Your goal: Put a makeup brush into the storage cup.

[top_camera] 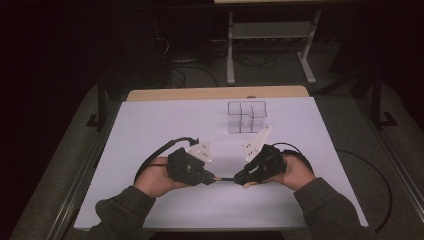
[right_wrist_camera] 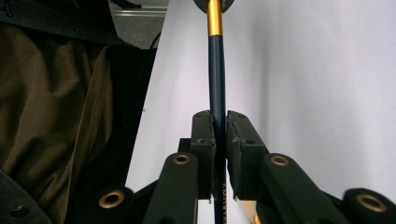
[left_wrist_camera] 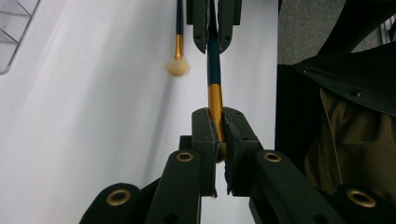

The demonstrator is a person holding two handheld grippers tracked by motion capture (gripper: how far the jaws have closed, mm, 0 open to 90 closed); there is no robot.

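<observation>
I have the brush (top_camera: 226,178) level between both grippers, left gripper (top_camera: 212,177) clamped on its gold ferrule, right gripper (top_camera: 238,178) on the dark handle.

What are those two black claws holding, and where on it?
One makeup brush: the left gripper clamps its gold ferrule, the right gripper its dark blue handle.

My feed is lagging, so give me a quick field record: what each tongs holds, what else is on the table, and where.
left tongs: shut on gold ferrule of brush
right tongs: shut on the brush's dark handle
brush pose: level, spanning both tongs above the table
second brush: lies on the table, pale tip free
clear organizer: far side of the table, beyond the tongs
</observation>
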